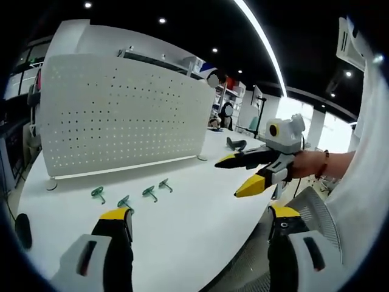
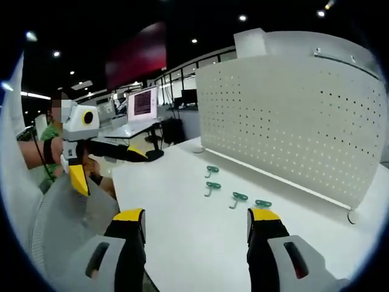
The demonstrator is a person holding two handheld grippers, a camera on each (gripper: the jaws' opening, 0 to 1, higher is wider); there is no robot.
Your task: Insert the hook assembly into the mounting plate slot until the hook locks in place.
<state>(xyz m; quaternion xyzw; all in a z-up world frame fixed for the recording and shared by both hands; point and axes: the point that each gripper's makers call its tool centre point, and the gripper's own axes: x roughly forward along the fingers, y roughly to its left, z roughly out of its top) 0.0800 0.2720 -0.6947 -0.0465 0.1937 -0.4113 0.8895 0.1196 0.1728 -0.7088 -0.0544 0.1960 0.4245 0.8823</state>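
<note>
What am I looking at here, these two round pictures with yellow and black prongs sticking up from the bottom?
Those prongs are the jaws of two hand-held grippers; a person holds one in each hand, and a fisheye camera rides on each. The left gripper view looks past the left gripper and catches the right gripper coming in from the side. The right gripper view looks past its own jaws and catches the left gripper. Both stand open and hold nothing. On the white table lie four green hooks before an upright perforated panel.
</note>
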